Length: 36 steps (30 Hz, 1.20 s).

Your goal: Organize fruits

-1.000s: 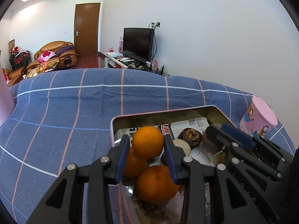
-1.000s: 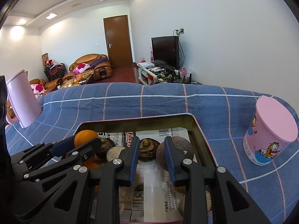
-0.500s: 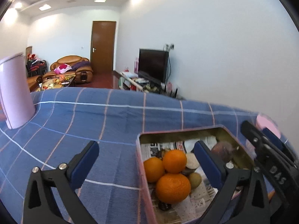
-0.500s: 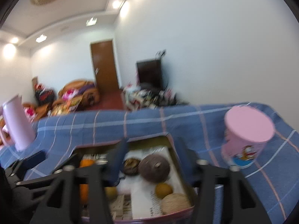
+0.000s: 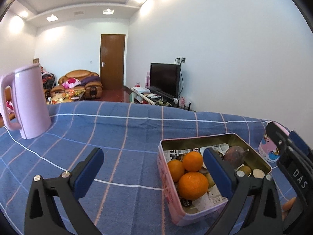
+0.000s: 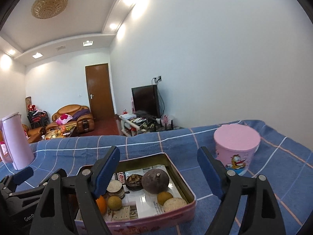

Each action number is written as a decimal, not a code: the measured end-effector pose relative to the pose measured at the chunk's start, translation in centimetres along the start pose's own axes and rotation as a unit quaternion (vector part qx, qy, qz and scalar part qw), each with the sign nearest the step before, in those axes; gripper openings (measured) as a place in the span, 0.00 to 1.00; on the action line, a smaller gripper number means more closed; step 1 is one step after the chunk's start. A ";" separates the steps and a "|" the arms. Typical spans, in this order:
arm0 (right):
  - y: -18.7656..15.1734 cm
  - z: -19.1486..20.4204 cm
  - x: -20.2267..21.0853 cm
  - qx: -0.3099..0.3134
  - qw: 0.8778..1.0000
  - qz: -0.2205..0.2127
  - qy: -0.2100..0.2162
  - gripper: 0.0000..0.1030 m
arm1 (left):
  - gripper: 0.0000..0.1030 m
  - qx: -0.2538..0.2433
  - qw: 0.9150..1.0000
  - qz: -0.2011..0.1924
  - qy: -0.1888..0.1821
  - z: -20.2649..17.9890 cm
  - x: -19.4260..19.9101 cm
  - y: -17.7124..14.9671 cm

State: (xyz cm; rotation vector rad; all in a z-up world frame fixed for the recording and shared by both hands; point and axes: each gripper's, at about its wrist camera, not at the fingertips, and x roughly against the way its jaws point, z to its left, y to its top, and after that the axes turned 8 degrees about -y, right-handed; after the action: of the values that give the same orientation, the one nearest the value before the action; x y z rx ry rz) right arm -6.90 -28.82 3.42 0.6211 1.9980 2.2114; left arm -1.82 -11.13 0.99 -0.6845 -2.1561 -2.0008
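Observation:
An open pink tin (image 5: 195, 138) lined with newspaper sits on the blue checked cloth. It holds three oranges (image 5: 192, 185), a dark purple round fruit (image 6: 155, 180), small brown fruits (image 6: 165, 197) and pale round discs (image 6: 174, 204). My left gripper (image 5: 153, 173) stands wide open, drawn back from the tin's left end, with no pad touching fruit. My right gripper (image 6: 158, 165) hovers before the tin's right half. Its jaws are opening, and nothing is held between them. Each gripper shows at the edge of the other's view.
A tall pink kettle (image 5: 29, 103) stands on the cloth at the far left. A pink lidded cup (image 6: 236, 146) with a cartoon cat stands right of the tin. The cloth's far edge drops off to a living room with a sofa and a TV.
The left gripper let go of the top orange, which now rests in the tin, and spread wide. The right jaws went from shut to open. Both grippers pulled back and tilted up.

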 end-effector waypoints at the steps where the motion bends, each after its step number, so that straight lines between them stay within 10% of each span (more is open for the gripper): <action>1: 0.0 -0.1 0.4 0.000 1.000 -0.005 -0.004 0.80 | 1.00 -0.003 1.000 -0.003 0.001 -0.1 0.3 -0.1; 36: -0.4 -0.6 4.0 -0.009 0.998 -0.048 -0.042 0.80 | 1.00 -0.036 0.999 -0.029 0.007 -1.1 3.3 -0.7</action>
State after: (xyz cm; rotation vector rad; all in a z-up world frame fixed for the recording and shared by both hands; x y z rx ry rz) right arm -10.88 -27.95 3.96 0.5913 1.9225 2.1105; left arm -5.24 -11.45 1.76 -0.6219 -2.1295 -2.1154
